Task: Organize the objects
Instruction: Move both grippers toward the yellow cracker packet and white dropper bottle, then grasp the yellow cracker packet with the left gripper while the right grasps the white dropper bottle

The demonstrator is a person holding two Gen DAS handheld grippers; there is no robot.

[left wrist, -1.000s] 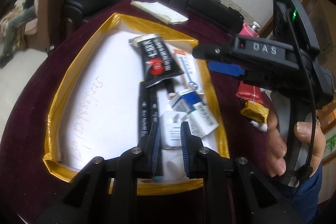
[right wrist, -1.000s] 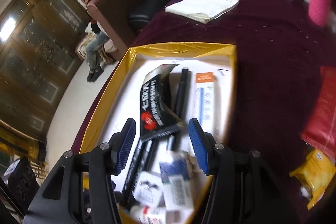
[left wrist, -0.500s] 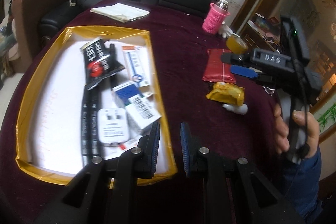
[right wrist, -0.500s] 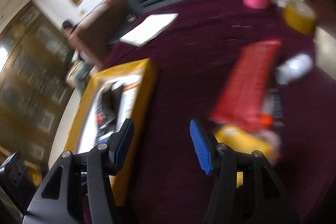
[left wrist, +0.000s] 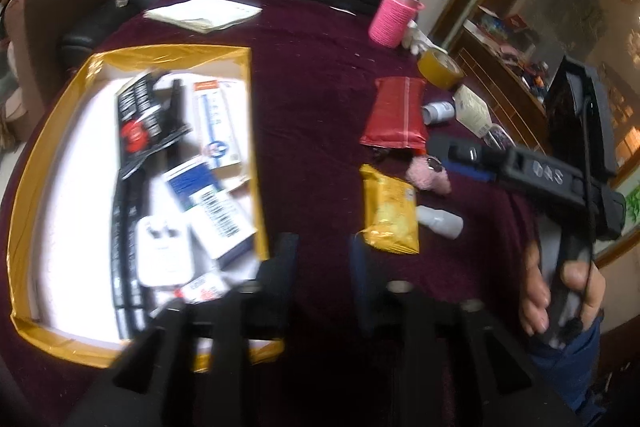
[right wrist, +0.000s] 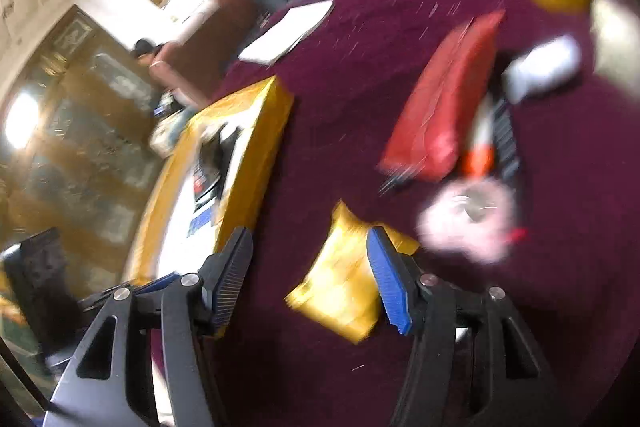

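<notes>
The yellow snack packet (left wrist: 390, 213) lies flat on the dark red tablecloth (left wrist: 312, 107), near the front edge of the table and to the right of the gold-rimmed tray (left wrist: 256, 147). In the right wrist view the same packet (right wrist: 340, 283) shows between the fingers of the right gripper (right wrist: 310, 277). The jaws of this gripper are opening and the pads do not press on the packet; whether the blue pad (right wrist: 388, 283) touches it cannot be told through the blur. The left gripper (left wrist: 322, 267) is over bare cloth between the tray and the packet. Its jaws are opening too, and nothing is between them.

Just beside the packet, to its right, lie a small white bottle (left wrist: 440, 221) and a pink fluffy thing (left wrist: 430, 175). Behind them lies a red pouch (left wrist: 396, 115). Farther back, toward the far right corner of the table, are a roll of brown tape (left wrist: 438, 69) and a flask in a pink knitted sleeve (left wrist: 394, 15).

The tray takes the left part of the table. Inside it lie a black packet with a red mark (left wrist: 140, 123), a white box with an orange top (left wrist: 216, 123), a blue and white box (left wrist: 208, 203) and a white charger (left wrist: 162, 251). Some white papers (left wrist: 204, 13) lie at the far edge of the table. The person's hand (left wrist: 560, 291) holds the handle of the right gripper at the right side of the left wrist view.
</notes>
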